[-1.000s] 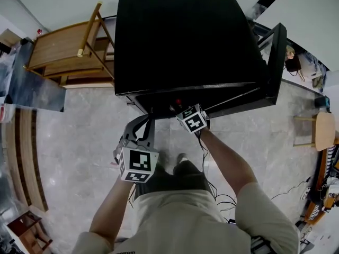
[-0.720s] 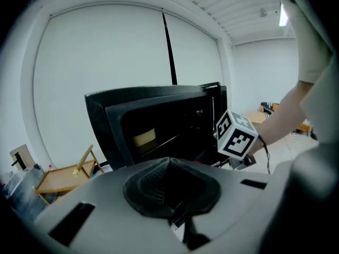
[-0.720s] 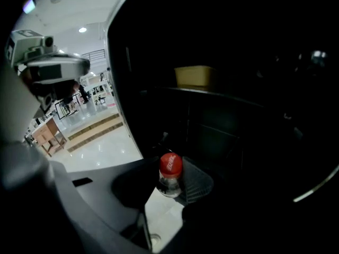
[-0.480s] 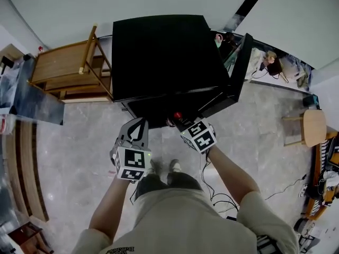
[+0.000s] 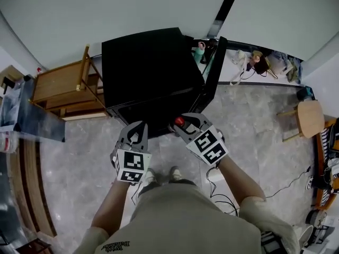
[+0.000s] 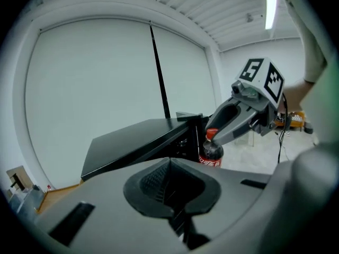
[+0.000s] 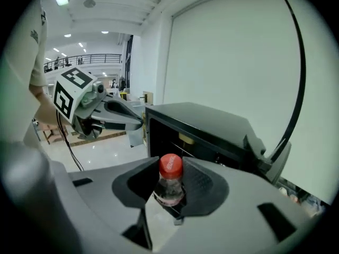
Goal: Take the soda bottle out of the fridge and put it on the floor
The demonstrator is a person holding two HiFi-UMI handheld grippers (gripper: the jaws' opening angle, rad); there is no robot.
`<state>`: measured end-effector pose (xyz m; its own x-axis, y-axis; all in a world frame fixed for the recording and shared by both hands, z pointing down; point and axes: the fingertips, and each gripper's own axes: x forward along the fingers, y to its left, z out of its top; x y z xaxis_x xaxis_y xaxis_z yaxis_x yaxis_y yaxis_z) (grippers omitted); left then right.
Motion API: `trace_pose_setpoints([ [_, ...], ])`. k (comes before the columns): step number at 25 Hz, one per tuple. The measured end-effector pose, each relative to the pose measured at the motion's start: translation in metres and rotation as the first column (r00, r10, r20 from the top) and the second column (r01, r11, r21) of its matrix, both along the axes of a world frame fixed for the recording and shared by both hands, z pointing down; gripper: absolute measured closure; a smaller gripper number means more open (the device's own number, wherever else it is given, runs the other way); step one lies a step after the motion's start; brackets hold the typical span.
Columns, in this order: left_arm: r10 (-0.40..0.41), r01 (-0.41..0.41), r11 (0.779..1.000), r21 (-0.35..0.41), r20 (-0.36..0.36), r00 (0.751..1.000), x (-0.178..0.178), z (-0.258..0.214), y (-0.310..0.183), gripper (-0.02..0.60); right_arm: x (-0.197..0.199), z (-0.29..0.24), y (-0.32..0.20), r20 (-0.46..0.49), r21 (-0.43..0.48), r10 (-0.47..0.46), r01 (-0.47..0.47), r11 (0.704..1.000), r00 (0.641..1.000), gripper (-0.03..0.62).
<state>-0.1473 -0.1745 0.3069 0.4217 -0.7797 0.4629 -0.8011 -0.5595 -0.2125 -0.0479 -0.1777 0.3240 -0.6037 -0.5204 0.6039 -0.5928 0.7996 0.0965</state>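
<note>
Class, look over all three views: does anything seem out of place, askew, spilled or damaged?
Only the fridge door, which stands wide open. The bottle is upright and capped, gripped by its neck in the right hand-held gripper. No spill or damage shows.

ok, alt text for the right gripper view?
The right gripper has its jaws clamped on the neck of a red-capped soda bottle, seen from just behind. Beyond it stands the open black fridge against a pale wall, with the left gripper and its marker cube at left.
</note>
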Motion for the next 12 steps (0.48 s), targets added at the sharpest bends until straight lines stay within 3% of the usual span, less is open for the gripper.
trace_pose_setpoints([
  [5,0.047,-0.047,0.999,0.013,-0.006,0.999,0.019,-0.014,0.007,0.575,0.012,-0.022,0.017,-0.023,0.022,-0.001,0.002,1.0,1.0,0.484],
  [12,0.133,-0.133,0.991,0.0,0.01,0.991,0.048,-0.011,0.012,0.575,0.033,-0.008,0.029,-0.04,-0.009,0.054,-0.054,0.998,0.998,0.484],
])
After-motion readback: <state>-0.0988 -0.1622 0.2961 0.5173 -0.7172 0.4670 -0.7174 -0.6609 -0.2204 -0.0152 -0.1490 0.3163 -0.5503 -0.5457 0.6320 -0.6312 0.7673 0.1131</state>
